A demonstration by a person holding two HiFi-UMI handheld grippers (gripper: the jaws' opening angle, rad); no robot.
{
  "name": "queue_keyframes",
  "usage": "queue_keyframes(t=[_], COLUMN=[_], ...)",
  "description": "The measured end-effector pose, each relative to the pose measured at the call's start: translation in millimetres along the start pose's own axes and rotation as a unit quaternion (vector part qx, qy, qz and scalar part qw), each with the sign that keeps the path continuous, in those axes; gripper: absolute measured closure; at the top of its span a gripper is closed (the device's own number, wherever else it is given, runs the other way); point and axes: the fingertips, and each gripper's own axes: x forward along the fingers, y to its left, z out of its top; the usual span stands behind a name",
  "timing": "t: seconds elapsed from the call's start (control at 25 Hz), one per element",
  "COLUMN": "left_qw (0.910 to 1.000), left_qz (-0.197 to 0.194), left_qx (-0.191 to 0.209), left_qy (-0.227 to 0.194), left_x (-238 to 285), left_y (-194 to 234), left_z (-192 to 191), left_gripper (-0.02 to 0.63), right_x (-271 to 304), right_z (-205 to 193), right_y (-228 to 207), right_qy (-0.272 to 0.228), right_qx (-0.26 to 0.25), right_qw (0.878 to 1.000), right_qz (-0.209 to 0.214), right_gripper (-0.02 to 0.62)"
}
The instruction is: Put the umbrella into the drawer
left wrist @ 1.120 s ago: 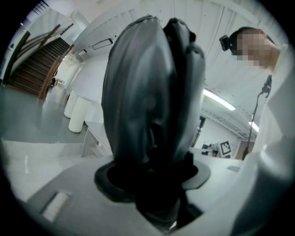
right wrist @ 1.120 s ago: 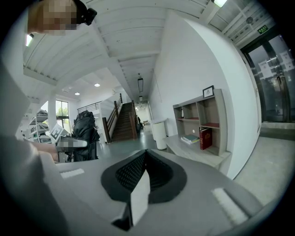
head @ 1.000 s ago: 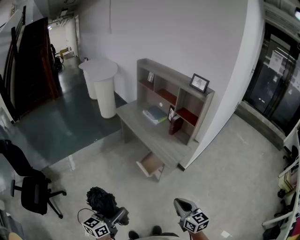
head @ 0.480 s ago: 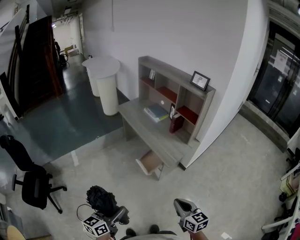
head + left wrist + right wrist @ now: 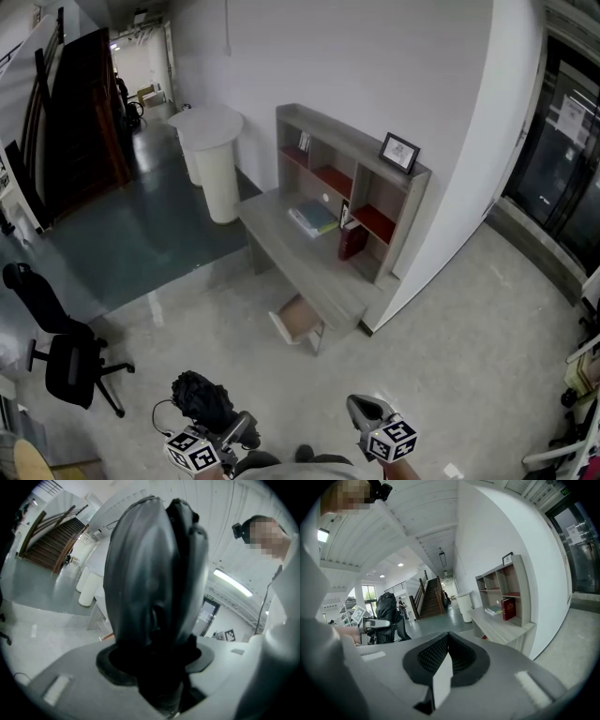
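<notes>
As the person is walking on, the left claw (image 5: 242, 431) is keeping the umbrella (image 5: 202, 401) clamped and the right claw (image 5: 361, 409) is staying closed; the open drawer (image 5: 298, 319) is still waiting well ahead.

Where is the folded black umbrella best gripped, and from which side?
Probably the narrow end, where the left gripper holds it: jaws across that end, approached end-on, so the bulky folded canopy of the umbrella stands clear beyond them. The canopy looks too wide and soft to clamp firmly.
</notes>
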Motion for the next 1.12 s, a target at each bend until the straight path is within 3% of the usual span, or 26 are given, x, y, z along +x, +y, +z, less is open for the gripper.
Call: queue_keyframes(t=[0.52, 1.12], left_qw=[0.9999, 0.9990], left_qz=[0.006, -0.026], left_qx=[-0.010, -0.019], left_qy=[0.002, 0.030], left_x=[24, 74], left_y=[6, 68], left_z=[-4, 26], left_gripper=[0.368, 0.368], right_x=[12, 77], right_z=[-10, 10], right_y=[-19, -44], right_qy=[0.011, 0.018], right_qx=[0.010, 0.028], right_qw=[1.000, 0.999], right_qz=[0.007, -0.028], right_gripper=[0.600, 0.600])
